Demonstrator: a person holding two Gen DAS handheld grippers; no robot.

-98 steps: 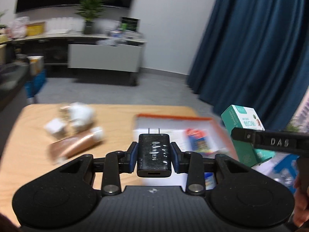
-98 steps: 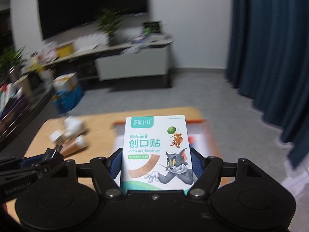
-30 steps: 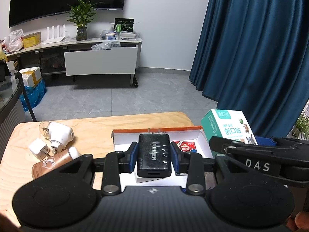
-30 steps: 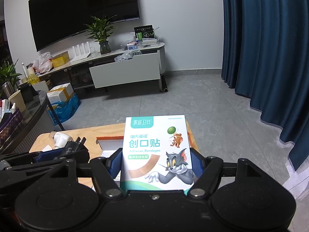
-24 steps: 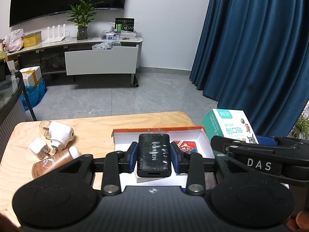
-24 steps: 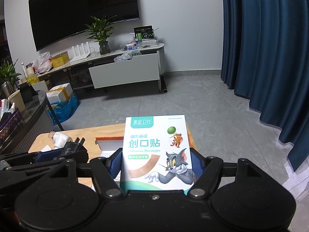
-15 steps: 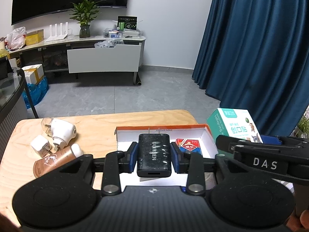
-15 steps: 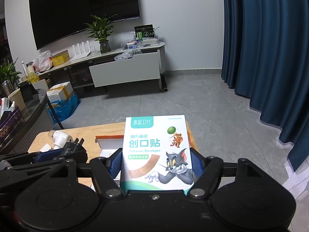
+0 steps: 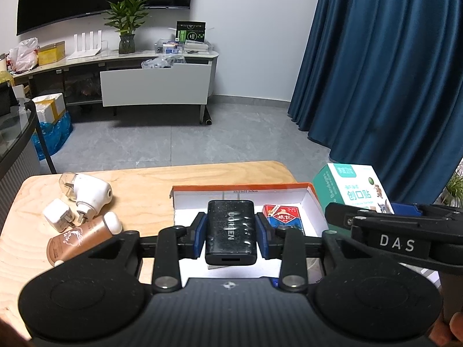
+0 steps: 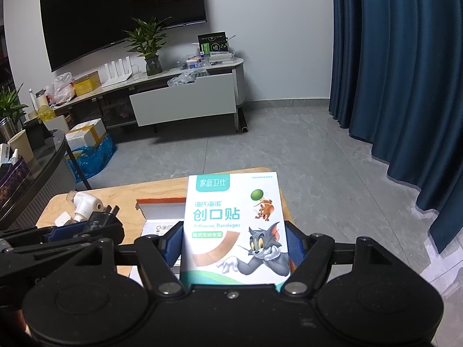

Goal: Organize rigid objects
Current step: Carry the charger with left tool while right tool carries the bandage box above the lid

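Now the charger [image 9: 230, 232] is held between the left fingers [image 9: 199, 238] above the box [image 9: 311, 195], nearer than before; bandages [image 10: 234, 231], clamped by the right gripper [image 10: 233, 248], wait at 3 o'clock.

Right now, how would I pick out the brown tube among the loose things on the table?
Start at the wooden table, left of the orange-rimmed box. Three loose items cluster there; the brown tube lies nearest the camera, the only coloured one, beside two white plugs.
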